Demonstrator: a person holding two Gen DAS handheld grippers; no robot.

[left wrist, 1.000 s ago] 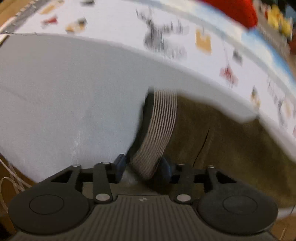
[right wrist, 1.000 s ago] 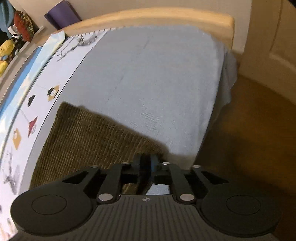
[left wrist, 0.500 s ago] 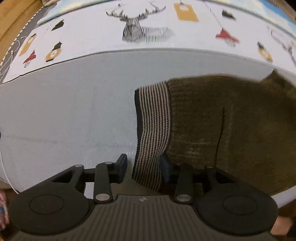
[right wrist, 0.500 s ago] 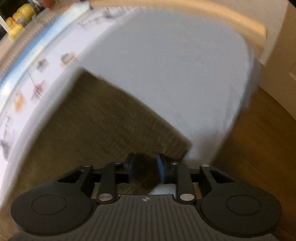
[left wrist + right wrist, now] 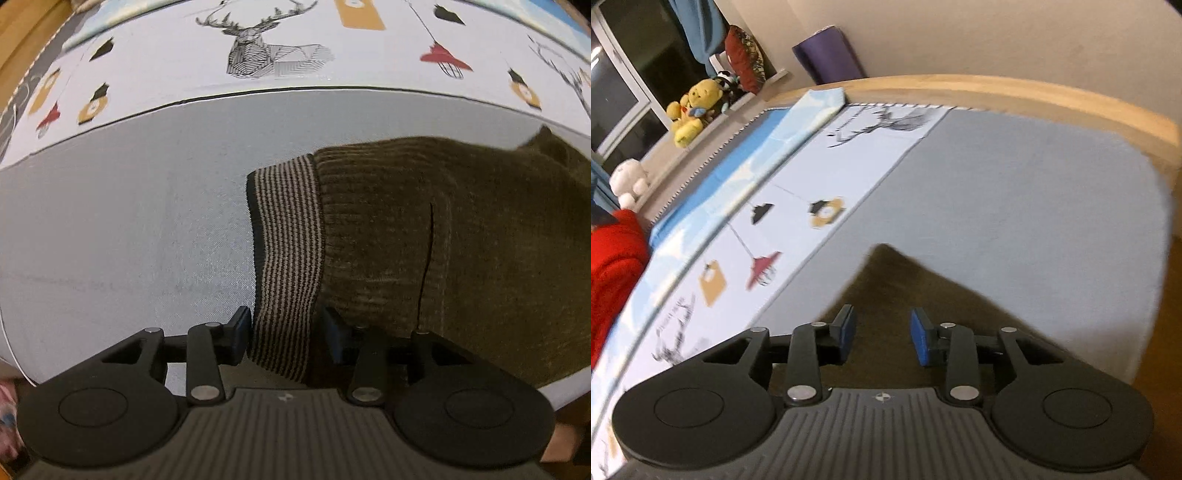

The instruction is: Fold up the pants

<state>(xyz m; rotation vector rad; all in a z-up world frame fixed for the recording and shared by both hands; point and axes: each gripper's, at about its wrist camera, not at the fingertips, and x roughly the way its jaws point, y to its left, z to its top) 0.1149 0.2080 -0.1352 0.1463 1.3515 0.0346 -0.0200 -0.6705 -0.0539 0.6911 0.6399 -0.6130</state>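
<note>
Right gripper (image 5: pixel 882 338): swung away from the mattress edge since a second ago; jaws opening, nothing pinched, olive corduroy pants (image 5: pixel 905 291) beneath. Left gripper (image 5: pixel 284 332): jaws opening around striped waistband (image 5: pixel 286 251). Pants: flat on grey sheet (image 5: pixel 129 221), beside deer-print cover (image 5: pixel 258 48).

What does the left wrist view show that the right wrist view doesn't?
Only the left wrist view shows the pants' striped waistband, which sits between the opening jaws of the left gripper, and a deer print on the patterned cover.

Only the right wrist view shows the wooden bed frame, plush toys, a red garment, and the right gripper, jaws opening above the fabric, gripping nothing.

Both show the olive pants on the grey sheet.
</note>
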